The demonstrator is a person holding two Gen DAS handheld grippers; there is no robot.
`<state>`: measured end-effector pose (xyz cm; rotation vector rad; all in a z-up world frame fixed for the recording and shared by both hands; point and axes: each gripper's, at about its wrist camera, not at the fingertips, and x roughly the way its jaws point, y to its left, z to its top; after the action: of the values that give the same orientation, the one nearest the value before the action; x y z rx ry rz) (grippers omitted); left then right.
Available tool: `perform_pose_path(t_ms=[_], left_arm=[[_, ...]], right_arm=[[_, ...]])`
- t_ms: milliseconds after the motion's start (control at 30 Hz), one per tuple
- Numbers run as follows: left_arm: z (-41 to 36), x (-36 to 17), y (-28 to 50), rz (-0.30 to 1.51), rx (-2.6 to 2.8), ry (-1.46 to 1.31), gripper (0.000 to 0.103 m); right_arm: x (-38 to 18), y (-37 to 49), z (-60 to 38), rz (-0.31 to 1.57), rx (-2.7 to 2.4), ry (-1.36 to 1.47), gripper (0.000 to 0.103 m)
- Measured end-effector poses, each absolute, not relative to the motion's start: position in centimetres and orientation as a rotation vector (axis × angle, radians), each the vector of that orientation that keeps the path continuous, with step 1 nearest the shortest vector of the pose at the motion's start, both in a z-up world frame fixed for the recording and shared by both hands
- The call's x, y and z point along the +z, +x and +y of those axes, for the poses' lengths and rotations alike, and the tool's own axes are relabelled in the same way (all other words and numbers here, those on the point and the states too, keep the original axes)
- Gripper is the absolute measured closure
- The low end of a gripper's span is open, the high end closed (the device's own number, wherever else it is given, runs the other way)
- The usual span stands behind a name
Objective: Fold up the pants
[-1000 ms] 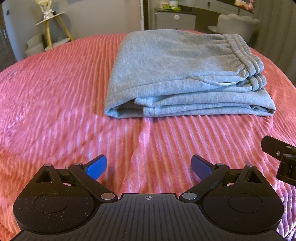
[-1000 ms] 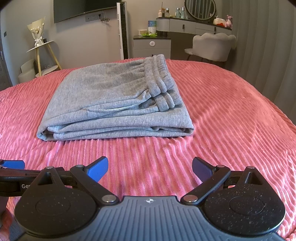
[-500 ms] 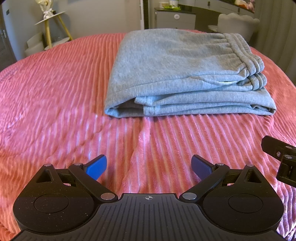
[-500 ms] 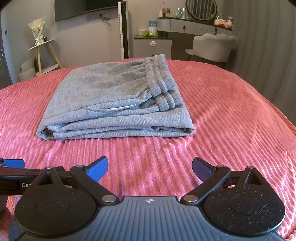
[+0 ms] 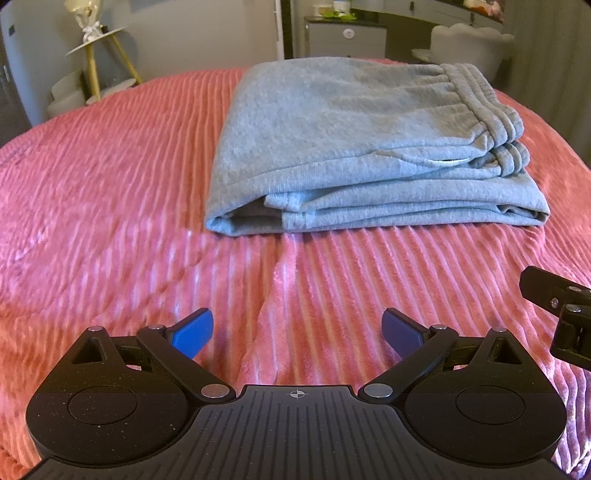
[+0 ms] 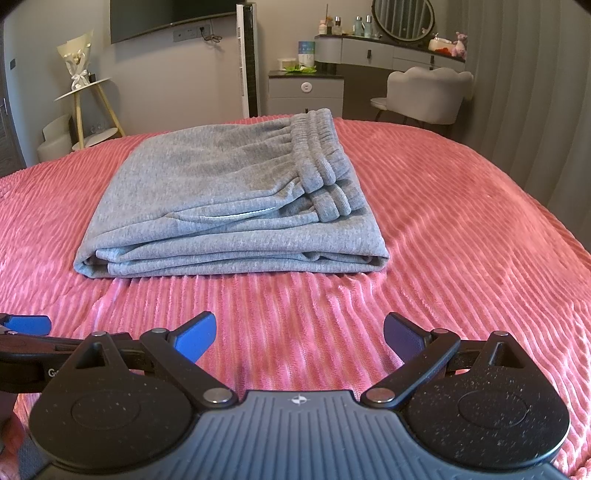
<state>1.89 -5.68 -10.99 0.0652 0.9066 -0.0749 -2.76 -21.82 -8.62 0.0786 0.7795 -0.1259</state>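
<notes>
Pants [image 5: 354, 147] folded into a flat grey stack, mid-bed on the pink ribbed bedspread [image 5: 110, 177], a bit toward the far edge. Waistband [image 6: 321, 147] on top at the stack's right side, doubled over itself. Near edge shows the fold layers; the innermost ones are shadowed and can't be counted. Thin pale strip [image 6: 236, 215] peeks from a fold on the near face, can't tell what it is.

Left tongs [image 5: 297, 328]: spread wide, nothing between the blue pads [image 5: 194, 332], low over the bedspread near the bed's front edge, well apart from the pants. Right tongs [image 6: 299, 330]: same, spread wide, holding nothing, also well short of the stack. The two sit just beside each other: a black piece of the right tool cuts into the left view's right edge [image 5: 561, 314], and a blue pad of the left tool shows at the left edge of the right view [image 6: 27, 324]. Both mostly cropped.

Bedspread has a raised crease [image 5: 273, 295] running from the stack's near edge toward the left tongs.

Beyond the bed's far edge: round side table [image 6: 83, 88] with a wrapped bouquet [image 6: 75, 59], wall TV [image 6: 166, 14] cut off at top, white tower fan [image 6: 247, 55], small drawer cabinet [image 6: 306, 90], vanity [image 6: 388, 51] with oval mirror [image 6: 402, 18] and bottles too small to read, pale chair [image 6: 428, 92], curtain [image 6: 546, 92] on the right. Nothing lies between the tongs and the pants.
</notes>
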Motion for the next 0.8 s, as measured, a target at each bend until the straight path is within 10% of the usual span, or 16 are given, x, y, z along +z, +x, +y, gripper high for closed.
perform_pose_path(t_ms=[800], left_arm=[[-5.49, -10.97, 1.94, 0.910, -0.077, 0.055, 0.002]], right_arm=[[-8.46, -2.77, -22.08, 0.774, -0.125, 0.072, 0.006]])
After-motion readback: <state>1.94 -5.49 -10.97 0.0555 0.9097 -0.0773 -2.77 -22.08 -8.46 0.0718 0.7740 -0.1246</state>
